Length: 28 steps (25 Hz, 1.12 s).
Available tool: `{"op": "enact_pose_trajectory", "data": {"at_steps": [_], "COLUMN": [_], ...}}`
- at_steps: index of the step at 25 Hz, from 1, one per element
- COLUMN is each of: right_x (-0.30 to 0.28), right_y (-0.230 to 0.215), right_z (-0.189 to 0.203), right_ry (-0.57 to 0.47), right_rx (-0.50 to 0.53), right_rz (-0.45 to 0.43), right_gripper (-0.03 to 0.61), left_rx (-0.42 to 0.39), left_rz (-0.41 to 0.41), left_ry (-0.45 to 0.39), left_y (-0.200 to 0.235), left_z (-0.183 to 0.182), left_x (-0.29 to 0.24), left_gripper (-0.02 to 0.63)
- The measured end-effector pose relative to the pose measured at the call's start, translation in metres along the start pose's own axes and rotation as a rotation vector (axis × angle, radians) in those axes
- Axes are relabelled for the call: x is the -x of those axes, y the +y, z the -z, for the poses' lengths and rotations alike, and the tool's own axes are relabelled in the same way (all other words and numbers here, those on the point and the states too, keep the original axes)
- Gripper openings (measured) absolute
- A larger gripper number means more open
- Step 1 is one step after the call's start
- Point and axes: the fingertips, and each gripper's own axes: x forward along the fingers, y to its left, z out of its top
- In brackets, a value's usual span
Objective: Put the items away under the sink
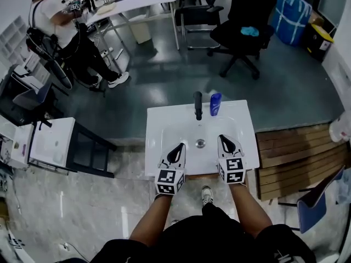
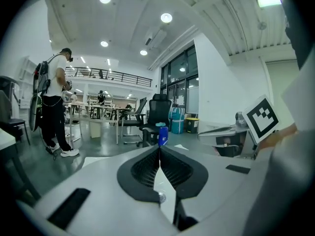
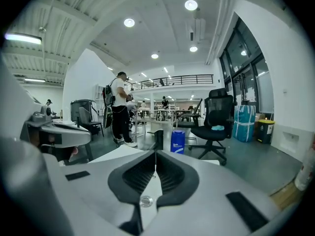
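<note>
A white sink [image 1: 164,126] stands below me with a black faucet [image 1: 198,104] at its far edge. A blue bottle [image 1: 215,104] stands upright just right of the faucet; the same bottle [image 2: 163,133] shows beyond the left jaws, and the bottle [image 3: 177,141] beside the faucet [image 3: 158,139] in the right gripper view. My left gripper [image 1: 178,148] rests over the sink's near left part, shut and empty. My right gripper [image 1: 225,143] hovers over the near right part, also shut with nothing held.
A black office chair [image 1: 241,32] and a blue bag [image 1: 292,15] stand on the floor beyond the sink. Wooden slats [image 1: 299,158] lie to the right, a white cabinet [image 1: 52,141] to the left. A person [image 1: 60,26] stands far left.
</note>
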Motion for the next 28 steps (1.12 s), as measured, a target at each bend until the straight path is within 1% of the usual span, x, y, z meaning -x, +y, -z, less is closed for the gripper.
{"op": "enact_pose_trajectory", "data": {"at_steps": [7,11,17,18,19,20,21,22,23,25,27,28], "right_x": [-0.043,-0.068,-0.097,-0.103,-0.107,-0.111,-0.114,-0.119,-0.124,-0.134,-0.145,-0.151], "right_y": [-0.019,-0.026,-0.038,-0.040,-0.041,-0.041,-0.042,-0.043,-0.045,-0.049,-0.055,-0.058], "right_z": [0.005,0.012,0.020,0.021,0.023,0.025,0.027,0.029,0.030,0.029,0.028,0.027], "right_ry": [0.023,0.039,0.052,0.050,0.050,0.051,0.054,0.055,0.055,0.049,0.041,0.039], "right_rx": [0.036,0.031,0.017,0.017,0.014,0.010,0.004,-0.003,-0.009,-0.017,-0.018,-0.020], "right_rz": [-0.017,-0.027,-0.049,-0.054,-0.060,-0.065,-0.064,-0.058,-0.048,-0.028,-0.010,-0.003], "right_gripper": [0.020,0.021,0.023,0.037,0.066,0.104,0.161,0.193,0.204,0.268,0.308,0.313], "left_rx": [0.005,0.026,0.029,0.029,0.030,0.031,0.029,0.026,0.022,0.019,0.020,0.023], "left_rz": [-0.049,-0.051,-0.050,-0.051,-0.052,-0.051,-0.050,-0.049,-0.049,-0.052,-0.061,-0.066], "left_ry": [0.019,0.028,0.042,0.047,0.052,0.058,0.063,0.067,0.068,0.072,0.080,0.083], "left_y": [0.019,0.028,0.030,0.032,0.033,0.033,0.033,0.034,0.035,0.038,0.041,0.043], "left_z": [0.005,0.010,0.013,0.014,0.015,0.016,0.017,0.018,0.019,0.019,0.021,0.022], "left_x": [-0.042,-0.064,-0.094,-0.098,-0.101,-0.103,-0.105,-0.107,-0.109,-0.113,-0.116,-0.117], "left_gripper": [0.021,0.021,0.021,0.021,0.021,0.021,0.021,0.021,0.021,0.021,0.021,0.021]}}
